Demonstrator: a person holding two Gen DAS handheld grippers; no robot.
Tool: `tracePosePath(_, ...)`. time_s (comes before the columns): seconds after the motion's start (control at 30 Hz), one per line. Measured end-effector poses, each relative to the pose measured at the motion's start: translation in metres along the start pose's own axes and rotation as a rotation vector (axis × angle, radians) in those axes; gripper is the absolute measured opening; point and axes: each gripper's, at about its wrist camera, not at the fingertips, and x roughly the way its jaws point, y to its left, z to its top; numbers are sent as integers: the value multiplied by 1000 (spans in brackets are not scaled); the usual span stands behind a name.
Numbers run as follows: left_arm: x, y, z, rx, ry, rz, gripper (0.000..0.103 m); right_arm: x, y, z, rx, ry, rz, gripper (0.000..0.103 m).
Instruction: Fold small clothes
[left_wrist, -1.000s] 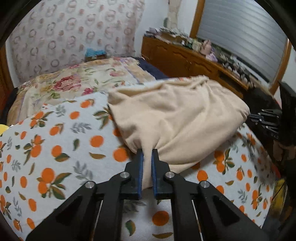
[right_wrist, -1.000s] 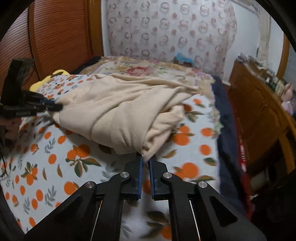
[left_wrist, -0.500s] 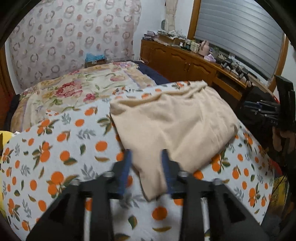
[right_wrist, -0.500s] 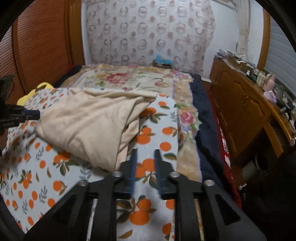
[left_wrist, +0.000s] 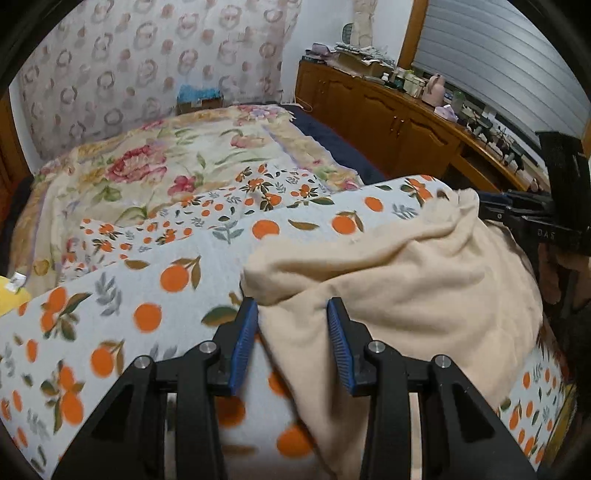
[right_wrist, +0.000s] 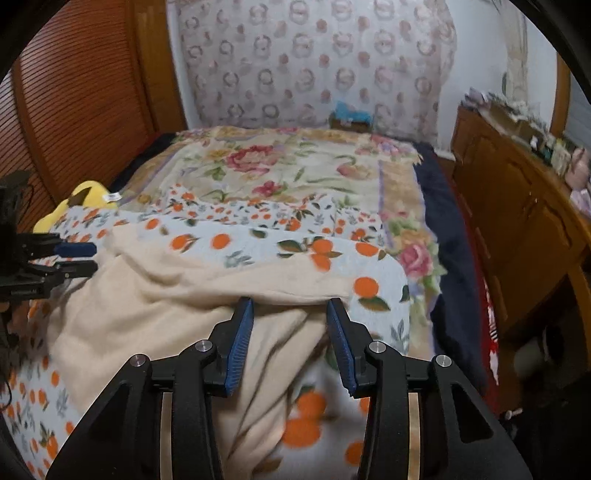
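A cream garment (left_wrist: 417, 291) lies folded and rumpled on the orange-print blanket (left_wrist: 140, 295). My left gripper (left_wrist: 291, 314) is open, its blue pads either side of the garment's near left corner, with cloth between the jaws. In the right wrist view the garment (right_wrist: 155, 314) lies left of centre. My right gripper (right_wrist: 290, 314) is open over its near right edge. The right gripper also shows in the left wrist view (left_wrist: 517, 212) at the garment's far right side. The left gripper shows in the right wrist view (right_wrist: 75, 258), open at the garment's left edge.
A floral quilt (left_wrist: 166, 162) covers the far bed. A wooden cabinet (left_wrist: 399, 122) with clutter runs along the right. A yellow soft toy (right_wrist: 83, 201) lies at the left by the wooden headboard (right_wrist: 81, 96). A dark blue sheet (right_wrist: 439, 221) edges the bed.
Both grippers, shut on garment corners a second ago, have opened and let go. Both have since moved in low over the garment's near edges.
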Motion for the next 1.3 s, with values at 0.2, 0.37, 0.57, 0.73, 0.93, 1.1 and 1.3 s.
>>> tracePosePath(0.2, -1, 9, 6, -56, -33, -40, 38, 8, -26, 9, 76, -46, -8, 4)
tracePosePath(0.37, -9, 9, 5, -48, -40, -48, 38, -2, -42, 5, 169, -53, -59, 5)
tracePosePath(0.57, 3, 10, 3, -37, 4, -53, 41, -19, -22, -4, 132, -55, -26, 47)
tracePosePath(0.73, 5, -1, 2, 10, 16, -31, 51, -21, -1, -11, 104, -37, 1, 60)
tracePosePath(0.93, 7, -7, 4, 49, 32, -11, 54, 3, 4, -26, 136, 57, 25, 66)
tracePosePath(1.1, 3, -6, 4, 24, 57, -102, 14, 8, 7, -33, 151, 66, 57, 66)
tracePosePath(1.3, -29, -17, -5, 36, -24, -148, 8, 7, 28, -32, 75, 81, 162, 18)
